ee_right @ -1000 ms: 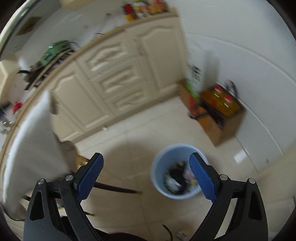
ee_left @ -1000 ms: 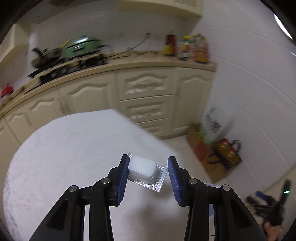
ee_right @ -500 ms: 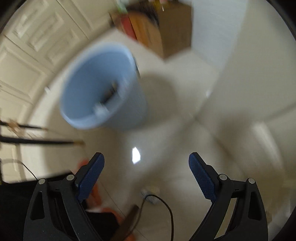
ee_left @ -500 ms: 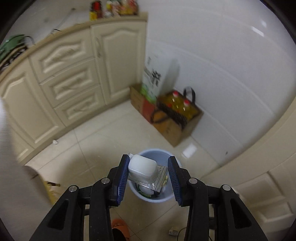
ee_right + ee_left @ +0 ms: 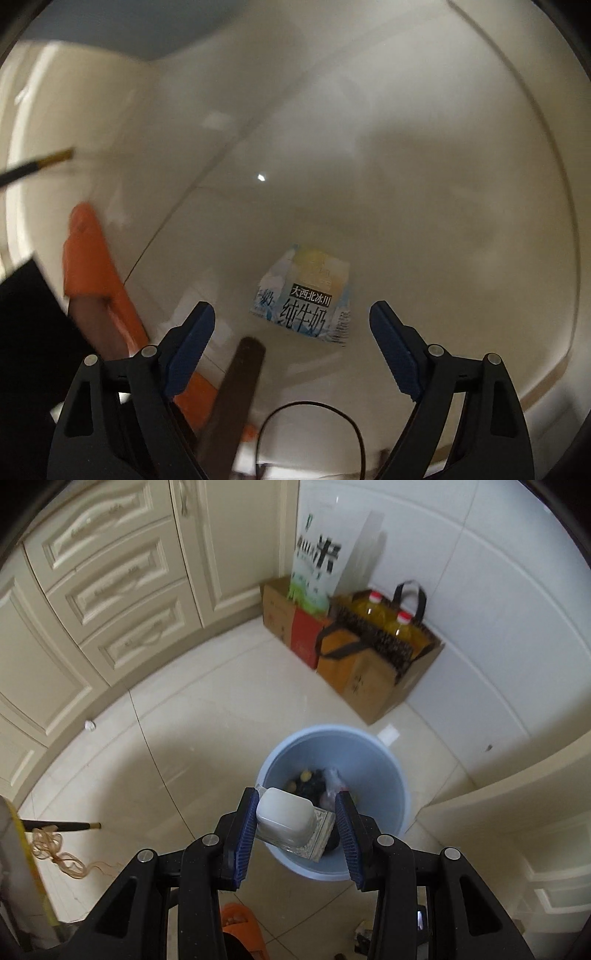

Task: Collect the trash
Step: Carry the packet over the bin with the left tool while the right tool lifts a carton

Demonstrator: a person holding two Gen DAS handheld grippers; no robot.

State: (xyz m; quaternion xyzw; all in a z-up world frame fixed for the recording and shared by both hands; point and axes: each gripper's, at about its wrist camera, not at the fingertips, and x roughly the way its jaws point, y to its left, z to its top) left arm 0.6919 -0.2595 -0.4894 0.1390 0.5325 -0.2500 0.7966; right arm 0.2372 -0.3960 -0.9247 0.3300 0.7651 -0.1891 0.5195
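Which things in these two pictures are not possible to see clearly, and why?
- Left wrist view: the blue bin's contents are small and dark, partly hidden by the held white package.
- Right wrist view: blurred; milk carton's small print unreadable; orange slipper partly hidden by a dark shape.

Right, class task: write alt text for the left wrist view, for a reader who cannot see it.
The left gripper holds a white plastic blister pack between its blue jaws, above an open blue bin with rubbish already inside. Behind, on the tiled floor, cardboard boxes stand beside cream cabinets.

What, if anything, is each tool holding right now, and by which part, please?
Left tool: white plastic package, pinched across its sides. Right tool: nothing, jaws closing.
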